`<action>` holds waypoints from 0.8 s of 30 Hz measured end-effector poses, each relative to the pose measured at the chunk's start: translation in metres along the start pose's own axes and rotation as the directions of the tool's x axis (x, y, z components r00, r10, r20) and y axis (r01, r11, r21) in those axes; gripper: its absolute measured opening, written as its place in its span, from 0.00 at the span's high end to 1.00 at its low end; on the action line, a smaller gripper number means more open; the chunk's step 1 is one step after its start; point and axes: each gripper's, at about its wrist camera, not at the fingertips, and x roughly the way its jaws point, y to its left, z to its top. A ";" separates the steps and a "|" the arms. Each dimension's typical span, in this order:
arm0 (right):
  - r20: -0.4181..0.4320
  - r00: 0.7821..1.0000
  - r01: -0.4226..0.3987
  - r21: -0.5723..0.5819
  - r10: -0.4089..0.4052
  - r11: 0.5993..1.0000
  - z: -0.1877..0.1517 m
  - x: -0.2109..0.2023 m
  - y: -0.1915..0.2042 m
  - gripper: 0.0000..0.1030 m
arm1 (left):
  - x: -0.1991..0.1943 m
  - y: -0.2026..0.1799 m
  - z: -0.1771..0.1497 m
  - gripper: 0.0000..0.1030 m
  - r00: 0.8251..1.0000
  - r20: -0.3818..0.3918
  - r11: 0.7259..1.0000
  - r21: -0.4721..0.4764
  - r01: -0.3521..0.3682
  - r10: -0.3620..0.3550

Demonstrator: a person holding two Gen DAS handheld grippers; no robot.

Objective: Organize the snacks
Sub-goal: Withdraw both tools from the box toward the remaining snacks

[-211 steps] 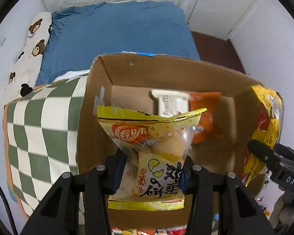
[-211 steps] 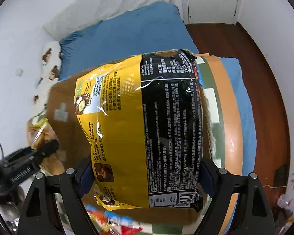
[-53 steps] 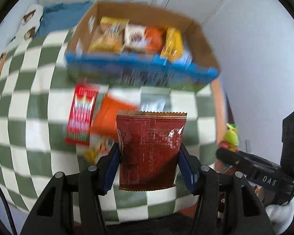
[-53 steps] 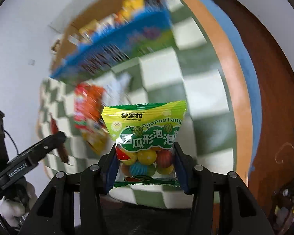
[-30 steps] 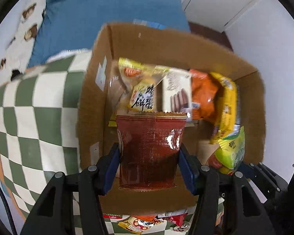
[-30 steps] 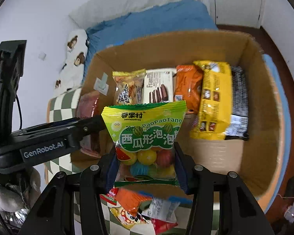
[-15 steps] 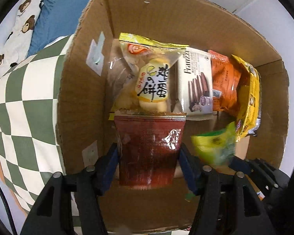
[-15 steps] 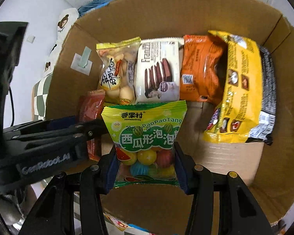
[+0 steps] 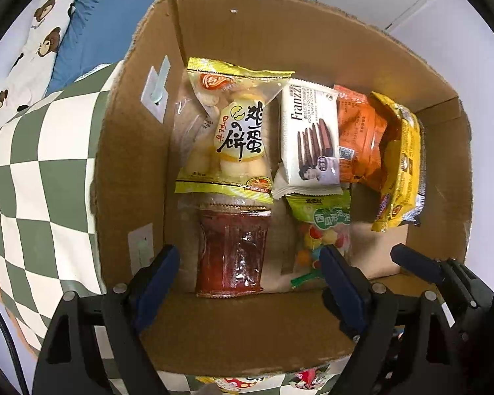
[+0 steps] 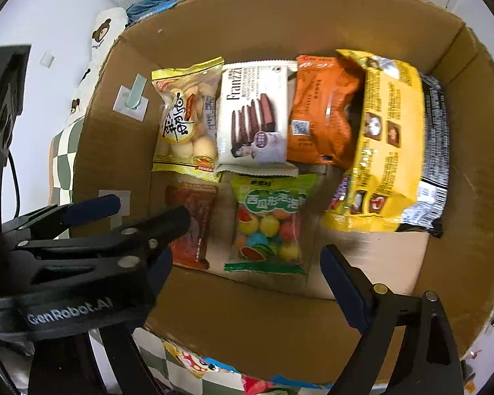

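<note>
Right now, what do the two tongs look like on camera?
Both are matte black. The left tongs have angular arms with silver rivets and dark blue pads on the fingertips. The right tongs match, with the same blue pads. In the right wrist view, the left unit's body reads "GenRobot.AI" in pale lettering.

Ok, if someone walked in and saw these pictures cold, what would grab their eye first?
Probably the open cardboard box filling both views, with a row of bright packets along its far side, the big yellow bag at the right end loudest. In front of that row lie a dark red packet and a green candy bag, side by side on the box floor. The left gripper and right gripper hang over them, jaws opening, pads clear of both packets.
</note>
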 end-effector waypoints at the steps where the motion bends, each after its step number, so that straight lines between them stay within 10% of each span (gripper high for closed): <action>1: 0.007 1.000 0.004 0.002 -0.004 1.000 -0.002 -0.002 -0.003 0.10 | -0.003 0.000 -0.003 0.16 1.000 0.011 1.000 -0.002 0.002 -0.002; 10: 0.099 0.994 0.040 0.035 -0.043 0.999 -0.029 -0.038 -0.026 0.10 | -0.047 -0.004 -0.032 0.16 0.982 0.188 1.000 0.000 -0.008 0.008; 24: 0.365 0.923 0.113 0.054 -0.125 0.992 -0.094 -0.130 -0.034 0.10 | -0.125 -0.033 -0.102 0.16 0.871 0.486 0.990 0.069 -0.121 0.073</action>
